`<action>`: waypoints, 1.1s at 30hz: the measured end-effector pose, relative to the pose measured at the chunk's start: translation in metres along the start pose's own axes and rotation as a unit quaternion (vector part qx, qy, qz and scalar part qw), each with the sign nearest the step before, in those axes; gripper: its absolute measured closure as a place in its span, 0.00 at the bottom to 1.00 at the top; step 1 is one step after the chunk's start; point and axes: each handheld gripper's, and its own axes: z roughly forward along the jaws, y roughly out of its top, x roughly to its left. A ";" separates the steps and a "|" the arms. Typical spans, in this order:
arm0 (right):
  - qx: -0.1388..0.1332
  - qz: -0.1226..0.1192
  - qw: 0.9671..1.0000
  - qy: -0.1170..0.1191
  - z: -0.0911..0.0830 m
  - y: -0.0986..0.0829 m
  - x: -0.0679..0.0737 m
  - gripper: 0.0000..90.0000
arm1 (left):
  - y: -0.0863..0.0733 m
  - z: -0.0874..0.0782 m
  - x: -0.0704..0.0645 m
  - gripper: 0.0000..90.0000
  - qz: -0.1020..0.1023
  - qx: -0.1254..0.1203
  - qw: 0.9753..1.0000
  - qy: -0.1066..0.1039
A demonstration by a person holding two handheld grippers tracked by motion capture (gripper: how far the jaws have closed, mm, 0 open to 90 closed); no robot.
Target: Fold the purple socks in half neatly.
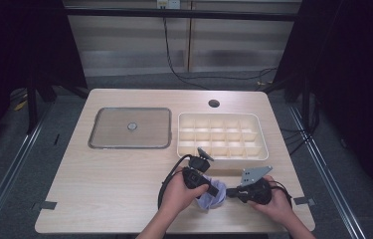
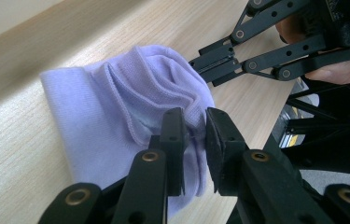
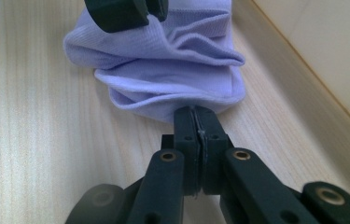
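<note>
— Where's the lilac cloth (image 1: 210,199) lying?

— On the bench (image 1: 114,174), near its front edge, bunched into folds between the two hands. In the high view it sits just in front of the cream compartment tray (image 1: 219,137), apart from it.

— And the left hand-held gripper (image 2: 195,140)?

— Its jaws stand a little apart with a fold of the cloth (image 2: 130,107) between them; the fabric's hem runs right up to the left jaw. I cannot tell whether the pads actually press on it.

— The right one?

— The right hand-held gripper (image 3: 195,122) has its jaws pressed together, pinching the near edge of the cloth (image 3: 172,74), which bulges out just beyond the tips. From the left gripper view it comes in from the opposite side, tips at the cloth's far folds.

— Anything else on the bench?

— A flat grey lidded tray (image 1: 130,128), left of the cream one, well apart from the cloth.
</note>
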 end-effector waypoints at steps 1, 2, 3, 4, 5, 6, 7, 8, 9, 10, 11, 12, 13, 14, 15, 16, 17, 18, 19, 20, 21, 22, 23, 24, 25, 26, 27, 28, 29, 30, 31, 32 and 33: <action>0.000 0.000 1.000 0.000 0.000 0.000 0.000 0.98 | 0.000 0.000 0.000 0.86 0.003 0.004 1.000 -0.005; 0.000 -0.001 1.000 0.000 0.000 0.000 0.000 0.98 | 0.000 0.001 -0.001 0.86 0.001 0.001 1.000 -0.003; 0.000 -0.002 1.000 0.000 0.000 0.000 0.000 0.98 | 0.000 0.002 -0.002 0.86 0.002 0.002 1.000 -0.003; 0.000 -0.001 1.000 -0.001 0.000 0.000 0.000 0.98 | 0.000 0.002 -0.003 0.86 0.003 0.005 1.000 -0.003; 0.000 -0.001 1.000 -0.001 0.000 0.000 0.000 0.98 | 0.000 0.002 -0.003 0.86 0.003 0.004 1.000 -0.003; 0.000 -0.002 1.000 -0.001 0.000 0.000 0.000 0.98 | 0.000 0.001 -0.004 0.86 0.005 0.004 1.000 0.000; 0.000 -0.002 1.000 -0.001 0.000 0.000 0.000 0.98 | 0.000 0.000 -0.005 0.86 0.003 -0.001 1.000 0.002; 0.000 -0.002 1.000 -0.001 0.000 0.000 0.000 0.98 | 0.000 -0.002 -0.004 0.86 0.005 0.001 1.000 0.003; 0.000 -0.002 1.000 0.000 0.000 0.000 0.000 0.98 | 0.000 -0.002 -0.005 0.86 0.002 -0.003 1.000 0.005; 0.000 -0.001 1.000 0.000 0.000 0.000 0.000 0.98 | 0.001 -0.004 -0.005 0.86 0.002 -0.005 1.000 0.007; 0.000 -0.001 1.000 0.000 0.000 0.000 0.000 0.98 | 0.001 -0.006 -0.004 0.86 0.003 -0.005 1.000 0.011; 0.000 -0.001 1.000 0.001 0.000 0.000 0.000 0.98 | 0.001 -0.007 -0.004 0.86 0.002 -0.009 1.000 0.016; 0.000 -0.001 1.000 0.000 0.000 0.000 0.000 0.98 | 0.002 -0.010 -0.003 0.86 0.004 -0.009 1.000 0.020; 0.000 0.000 1.000 0.000 0.000 0.000 0.000 0.98 | 0.001 -0.011 -0.002 0.86 0.004 -0.012 1.000 0.028; 0.000 -0.001 1.000 0.000 0.000 0.000 0.000 0.98 | 0.001 -0.011 -0.001 0.86 0.002 -0.014 0.999 0.032; 0.000 -0.001 1.000 0.000 0.000 0.000 0.000 0.98 | 0.001 -0.012 0.000 0.87 0.003 -0.012 0.999 0.038; 0.000 -0.001 1.000 0.000 0.000 0.000 0.000 0.98 | 0.000 -0.011 0.002 0.88 0.002 -0.014 0.999 0.042; 0.001 0.000 1.000 0.001 0.000 0.000 0.001 0.98 | 0.000 -0.010 0.004 0.89 0.002 -0.012 0.999 0.049; 0.001 0.000 1.000 0.001 0.000 0.000 0.001 0.98 | 0.000 -0.010 0.006 0.90 0.003 -0.009 0.999 0.053; 0.002 -0.002 1.000 0.001 0.000 0.000 0.000 0.98 | -0.001 -0.009 0.008 0.90 0.002 -0.007 0.998 0.058; 0.002 -0.002 1.000 0.001 0.000 0.000 0.000 0.98 | -0.001 -0.007 0.010 0.91 0.002 -0.008 0.998 0.064; 0.000 -0.001 1.000 0.000 0.000 0.000 0.000 0.98 | -0.001 -0.006 0.011 0.91 0.003 -0.004 0.997 0.076; 0.000 0.000 1.000 0.001 0.000 0.000 0.000 0.98 | -0.001 -0.005 0.011 0.92 0.003 -0.003 0.996 0.086; 0.000 0.000 1.000 0.001 0.000 0.000 0.000 0.98 | -0.001 -0.004 0.011 0.92 0.004 -0.003 0.996 0.086; 0.000 0.000 1.000 0.001 0.000 0.000 0.000 0.98 | -0.001 -0.002 0.011 0.92 0.006 -0.003 0.996 0.086; 0.000 0.000 1.000 0.001 0.000 0.000 0.000 0.98 | 0.000 -0.001 0.009 0.92 0.009 0.003 0.996 0.093; 0.000 0.000 1.000 0.001 0.000 0.000 0.000 0.98 | 0.000 0.002 0.009 0.92 0.011 0.004 0.996 0.089; 0.000 0.000 1.000 0.001 0.000 0.000 0.000 0.98 | 0.000 0.004 0.008 0.92 0.009 0.003 0.997 0.080; 0.000 0.000 1.000 0.001 0.000 0.000 0.000 0.98 | 0.001 0.006 0.007 0.92 0.012 0.006 0.997 0.077; 0.000 0.000 1.000 0.001 0.000 0.000 0.000 0.98 | 0.001 0.009 0.006 0.92 0.014 0.009 0.997 0.078; 0.000 0.000 1.000 0.001 0.000 0.000 0.000 0.98 | 0.001 0.013 0.005 0.92 0.016 0.013 0.997 0.072; -0.001 0.000 1.000 0.002 0.000 0.000 0.000 0.98 | 0.001 0.015 0.004 0.92 0.015 0.012 0.997 0.070; -0.001 -0.001 1.000 0.002 0.000 0.000 0.000 0.98 | 0.001 0.017 0.003 0.92 0.015 0.014 0.997 0.073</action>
